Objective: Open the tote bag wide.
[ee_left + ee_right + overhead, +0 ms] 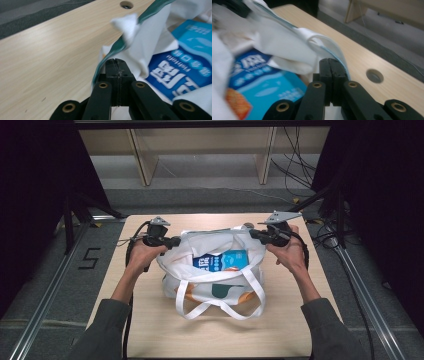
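Observation:
A white tote bag [220, 287] with green and orange patches sits mid-table, its mouth pulled wide. A blue printed packet [222, 260] lies inside. My left gripper [172, 241] is shut on the bag's left rim. In the left gripper view the jaws [116, 61] meet on the green-edged cloth [120, 46], and the packet [180, 72] shows to their right. My right gripper [252, 234] is shut on the right rim. Its own view shows the closed jaws [331, 61] pinching the white fabric [322, 45], with the packet [262, 85] at lower left.
The bag's white handles [220, 310] hang loose over its near side, on the wooden table [150, 330]. A round hole [126, 4] is in the tabletop beyond the bag, and another hole [374, 75] lies near the right gripper. Shelving and cables stand behind the table.

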